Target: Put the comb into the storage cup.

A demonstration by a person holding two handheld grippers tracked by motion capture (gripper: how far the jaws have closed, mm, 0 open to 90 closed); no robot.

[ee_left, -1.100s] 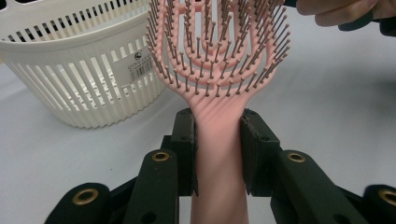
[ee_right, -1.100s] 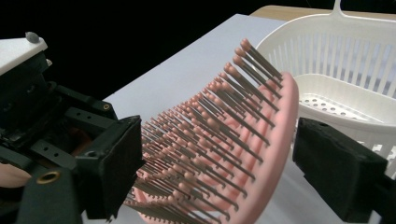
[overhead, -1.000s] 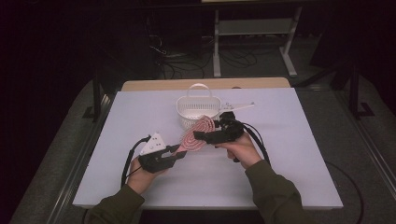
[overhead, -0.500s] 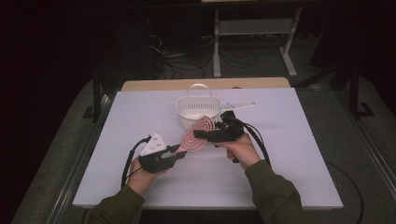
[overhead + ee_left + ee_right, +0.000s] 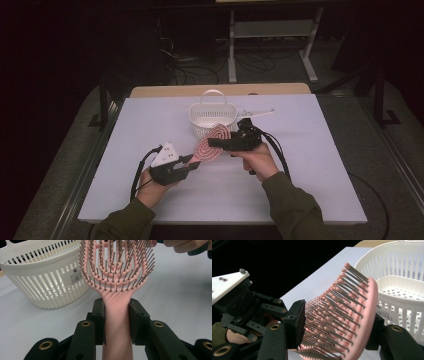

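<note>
A pink hairbrush (image 5: pixel 204 149) with grey-tipped bristles hangs between both grippers, just above the white table. My left gripper (image 5: pixel 192 161) is shut on its handle; in the left gripper view the two pads (image 5: pixel 98 315) press the handle from both sides under the brush head (image 5: pixel 116 272). My right gripper (image 5: pixel 214 142) is shut across the head: one pad (image 5: pixel 297 320) lies against the bristle tips, the other sits behind the brush's back (image 5: pixel 367 322). The left gripper (image 5: pixel 244 307) shows beyond the brush in the right gripper view.
A white slatted basket (image 5: pixel 212 119) with a handle stands just behind the brush, close to the right gripper, its wall (image 5: pixel 42 282) and inside (image 5: pixel 407 290) near. A thin white stick-like object (image 5: pixel 257 113) lies right of the basket. Open tabletop (image 5: pixel 320 170) extends on all sides.
The right gripper has edged slightly left along the brush head. The left hand and the brush stay nearly where they were.
</note>
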